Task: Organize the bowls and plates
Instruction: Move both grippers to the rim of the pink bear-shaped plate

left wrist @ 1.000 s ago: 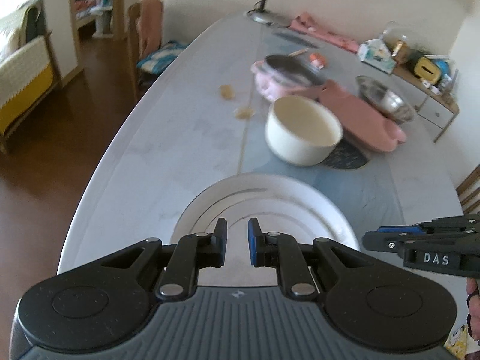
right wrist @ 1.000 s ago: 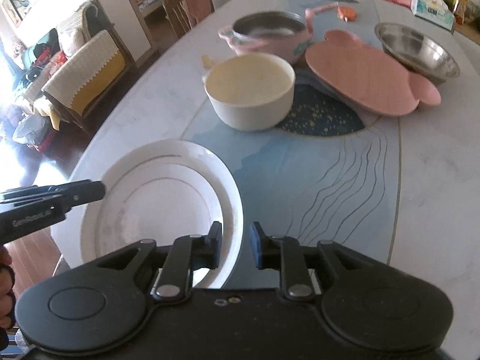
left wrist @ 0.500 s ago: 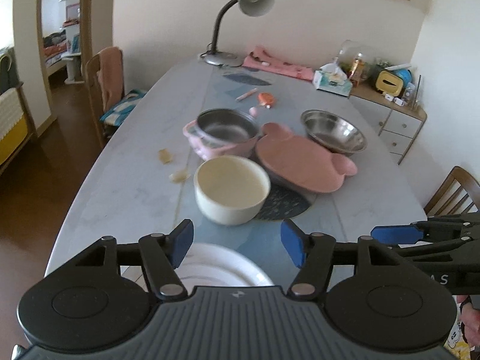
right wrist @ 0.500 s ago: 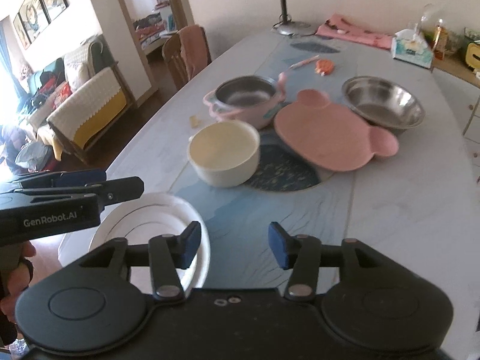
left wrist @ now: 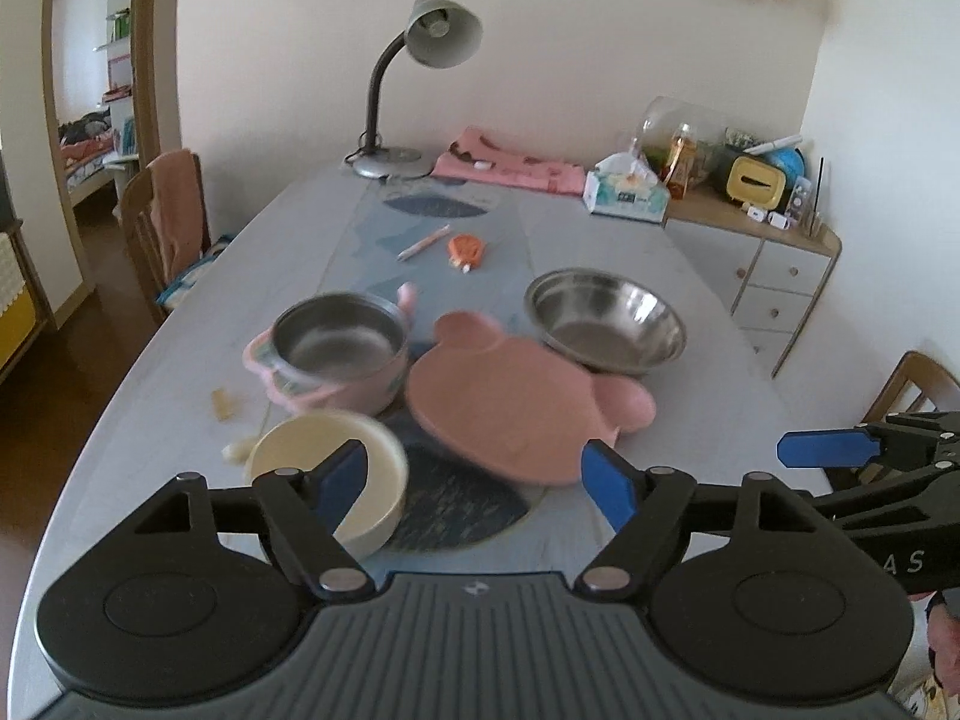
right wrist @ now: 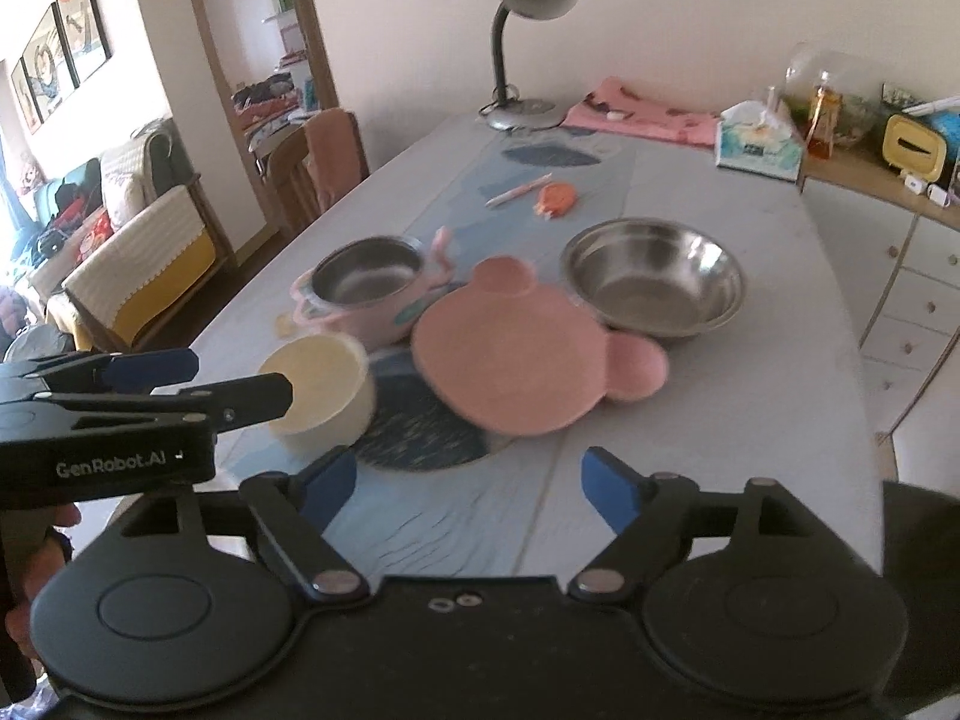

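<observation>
A cream bowl (left wrist: 327, 468) (right wrist: 318, 384) stands on the table nearest me. Behind it sits a pink pot with a steel inside (left wrist: 336, 354) (right wrist: 366, 285). A pink bear-shaped plate (left wrist: 510, 402) (right wrist: 516, 354) lies to the right, with a steel bowl (left wrist: 606, 321) (right wrist: 654, 276) beyond it. My left gripper (left wrist: 474, 477) hangs above the table in front of the cream bowl, its jaws opening with nothing between them. My right gripper (right wrist: 465, 480) hovers short of the dishes, jaws also opening and empty. The white plate is out of view.
A dark round mat (right wrist: 420, 426) lies under the bear plate's near edge. A desk lamp (left wrist: 420, 90), pink cloth (left wrist: 510, 168), tissue box (left wrist: 627, 195), pen (left wrist: 423, 243) and orange item (left wrist: 465, 249) sit at the far end. Chairs stand left (left wrist: 162, 228) and right (left wrist: 918, 384).
Both grippers let go of the white plate, opened wide, and drew back and up. The plate has dropped out of view below them.
</observation>
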Demonstrator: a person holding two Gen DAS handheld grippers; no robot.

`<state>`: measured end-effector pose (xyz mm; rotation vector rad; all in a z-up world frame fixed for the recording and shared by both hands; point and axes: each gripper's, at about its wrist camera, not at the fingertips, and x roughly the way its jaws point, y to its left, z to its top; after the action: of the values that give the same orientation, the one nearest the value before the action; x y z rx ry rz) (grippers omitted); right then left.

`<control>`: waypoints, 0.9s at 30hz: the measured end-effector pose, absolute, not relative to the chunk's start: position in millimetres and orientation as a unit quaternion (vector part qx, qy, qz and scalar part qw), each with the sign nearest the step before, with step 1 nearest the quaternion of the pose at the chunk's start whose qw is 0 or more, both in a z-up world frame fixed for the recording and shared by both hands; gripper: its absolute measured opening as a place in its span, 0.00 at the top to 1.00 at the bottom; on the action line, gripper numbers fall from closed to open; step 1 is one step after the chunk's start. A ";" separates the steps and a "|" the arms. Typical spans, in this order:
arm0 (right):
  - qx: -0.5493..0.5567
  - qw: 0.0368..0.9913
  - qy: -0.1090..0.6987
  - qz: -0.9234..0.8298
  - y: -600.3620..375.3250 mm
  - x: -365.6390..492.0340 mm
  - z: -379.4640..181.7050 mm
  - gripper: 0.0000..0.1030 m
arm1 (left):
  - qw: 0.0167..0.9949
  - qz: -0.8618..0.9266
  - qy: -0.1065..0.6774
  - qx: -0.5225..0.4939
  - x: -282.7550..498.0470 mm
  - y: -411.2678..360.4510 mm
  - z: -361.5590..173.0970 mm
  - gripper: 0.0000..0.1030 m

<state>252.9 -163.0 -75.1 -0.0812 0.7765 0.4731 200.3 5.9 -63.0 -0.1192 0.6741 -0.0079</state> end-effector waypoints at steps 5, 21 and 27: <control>-0.039 0.905 0.359 0.225 -187.4 278.8 -71.6 0.03 | 0.943 0.011 0.327 -0.056 230.2 -17.6 -62.1 0.21; -0.054 0.888 0.396 0.226 -213.4 369.6 -116.8 0.02 | 0.910 0.083 0.402 -0.054 324.3 -33.6 -124.4 0.17; -0.059 0.880 0.417 0.218 -215.1 400.3 -141.6 0.02 | 0.888 0.093 0.446 -0.058 352.7 -34.0 -151.3 0.17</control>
<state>400.3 -215.1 -141.6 -0.1235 0.8681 0.4549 352.7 -34.0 -151.3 -0.1213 0.9262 0.1935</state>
